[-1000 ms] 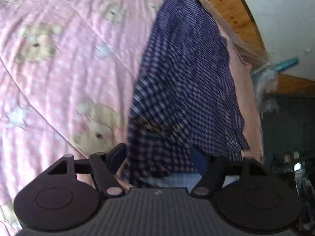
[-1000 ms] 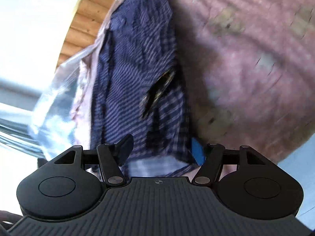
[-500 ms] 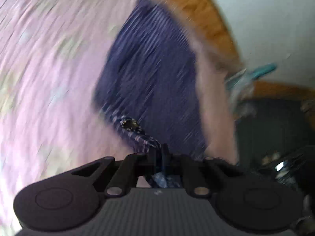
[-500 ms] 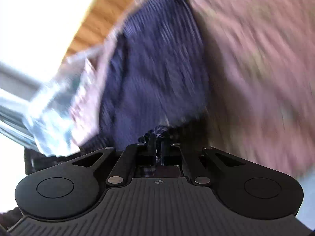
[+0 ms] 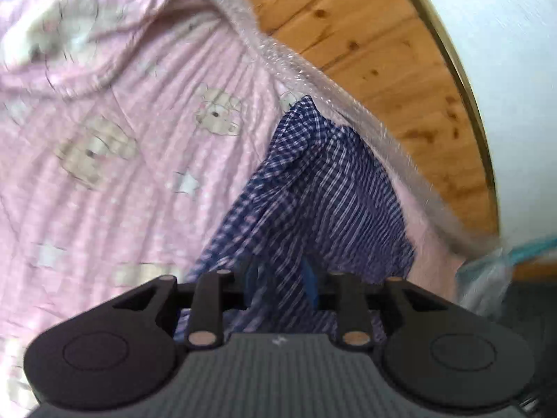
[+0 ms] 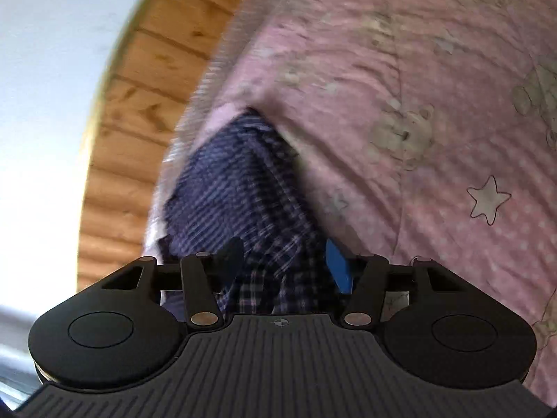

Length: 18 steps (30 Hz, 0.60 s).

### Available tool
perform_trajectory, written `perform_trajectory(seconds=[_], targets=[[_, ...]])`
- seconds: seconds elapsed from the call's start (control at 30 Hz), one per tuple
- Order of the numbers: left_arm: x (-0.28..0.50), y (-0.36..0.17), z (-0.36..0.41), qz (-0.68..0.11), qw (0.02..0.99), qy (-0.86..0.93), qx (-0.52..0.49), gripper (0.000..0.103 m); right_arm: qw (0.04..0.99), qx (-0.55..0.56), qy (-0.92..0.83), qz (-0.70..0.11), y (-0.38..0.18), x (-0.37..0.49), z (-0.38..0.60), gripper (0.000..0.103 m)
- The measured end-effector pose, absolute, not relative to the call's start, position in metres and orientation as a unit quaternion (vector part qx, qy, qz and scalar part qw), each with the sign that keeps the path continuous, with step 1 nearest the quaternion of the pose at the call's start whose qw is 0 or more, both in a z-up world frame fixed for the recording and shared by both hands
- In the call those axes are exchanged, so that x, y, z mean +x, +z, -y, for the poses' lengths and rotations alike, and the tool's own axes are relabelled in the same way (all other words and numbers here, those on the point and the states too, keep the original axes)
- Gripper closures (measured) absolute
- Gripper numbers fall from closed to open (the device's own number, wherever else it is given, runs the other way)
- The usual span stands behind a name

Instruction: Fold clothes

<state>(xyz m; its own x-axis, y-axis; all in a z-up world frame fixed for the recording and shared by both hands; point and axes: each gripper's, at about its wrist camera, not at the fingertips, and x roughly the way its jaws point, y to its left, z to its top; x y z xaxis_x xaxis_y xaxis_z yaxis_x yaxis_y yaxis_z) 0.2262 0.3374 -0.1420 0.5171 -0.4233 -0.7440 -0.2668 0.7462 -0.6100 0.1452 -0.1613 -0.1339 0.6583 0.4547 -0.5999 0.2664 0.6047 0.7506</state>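
Shirt (image 5: 313, 188): navy check, bunched on pink quilt (image 5: 122, 174).
Left gripper (image 5: 282, 280): jaws opening, cloth between.
Right gripper (image 6: 283, 261): jaws opening, cloth between.

Both wrist cameras look steeply down, close over the navy checked shirt (image 5: 323, 188) (image 6: 240, 195) on a pink bear-print quilt (image 5: 115, 174) (wooden floor (image 5: 376, 55) beyond): the left view has quilt left of the shirt, the right view has it right.
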Motion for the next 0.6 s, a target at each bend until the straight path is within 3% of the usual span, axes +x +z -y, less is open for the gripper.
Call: perform_trajectory(seconds=[0.13, 0.3, 0.43, 0.47, 0.53, 0.6], targets=[[0.186, -0.137, -0.326, -0.495, 0.83, -0.052, -0.25, 0.047, 0.838, 0.335, 0.148, -0.404, -0.112, 0.095, 0.136, 0.047], [0.158, -0.16, -0.305, -0.536, 0.829, -0.048, -0.155, 0.046, 0.832, 0.09, 0.291, -0.463, -0.108, 0.083, 0.055, 0.048], [0.153, -0.174, -0.29, -0.541, 0.835, -0.04, -0.089, 0.053, 0.814, -0.04, 0.306, -0.492, -0.118, 0.136, -0.001, 0.06], [0.151, -0.175, -0.29, -0.541, 0.836, -0.037, -0.08, 0.053, 0.826, -0.035, 0.287, -0.483, -0.115, 0.152, -0.003, 0.07], [0.149, -0.175, -0.29, -0.541, 0.838, -0.03, -0.069, 0.053, 0.85, -0.023, 0.248, -0.464, -0.109, 0.186, -0.007, 0.071], [0.146, -0.173, -0.292, -0.539, 0.84, -0.013, -0.055, 0.052, 0.886, 0.066, 0.185, -0.421, -0.099, 0.209, 0.012, 0.067]])
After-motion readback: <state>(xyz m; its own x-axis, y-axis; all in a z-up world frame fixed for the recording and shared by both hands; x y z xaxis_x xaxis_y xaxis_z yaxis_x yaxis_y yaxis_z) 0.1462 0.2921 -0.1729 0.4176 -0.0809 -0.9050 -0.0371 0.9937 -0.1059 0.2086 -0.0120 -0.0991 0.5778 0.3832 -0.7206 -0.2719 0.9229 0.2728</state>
